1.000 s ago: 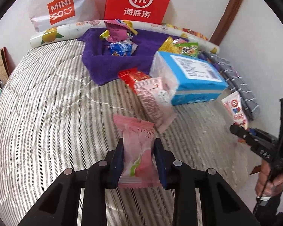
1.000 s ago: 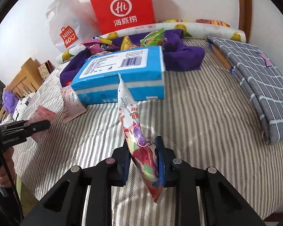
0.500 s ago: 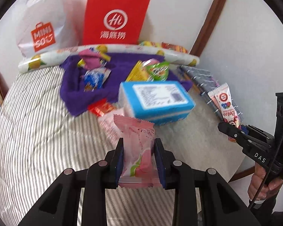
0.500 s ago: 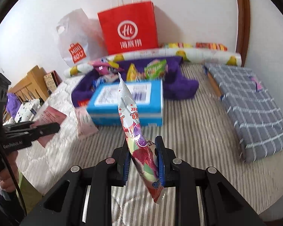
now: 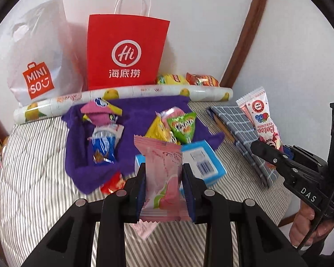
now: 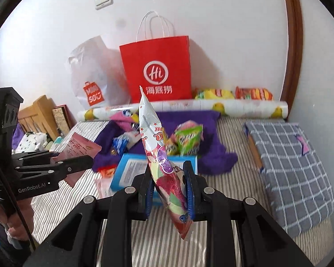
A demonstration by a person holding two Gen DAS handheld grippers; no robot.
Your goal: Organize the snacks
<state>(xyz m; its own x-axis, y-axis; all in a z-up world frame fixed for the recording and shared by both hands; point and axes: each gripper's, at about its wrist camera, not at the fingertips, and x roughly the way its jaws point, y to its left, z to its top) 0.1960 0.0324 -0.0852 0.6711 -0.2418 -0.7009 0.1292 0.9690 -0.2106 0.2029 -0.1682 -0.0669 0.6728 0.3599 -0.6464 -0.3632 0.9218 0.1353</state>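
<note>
Left hand-held gripper [image 5: 163, 185]: pinching a pink snack packet [image 5: 161, 173], lower centre, held above the striped bed [image 5: 33, 178]. Right hand-held gripper [image 6: 168, 187]: pinching a long printed snack pouch [image 6: 158, 153], upright. Blue box [image 5: 208, 163]: half hidden behind the packet. Purple towel [image 5: 142, 113], centre: loose snacks, labels blurred. Red paper bag [image 5: 125, 53], upper centre, against the wall.

Bare striped bedcover [image 5: 40, 178] nearside; blue box [image 5: 208, 162], purple towel [image 5: 131, 120], probably snack-cluttered, beyond.
</note>
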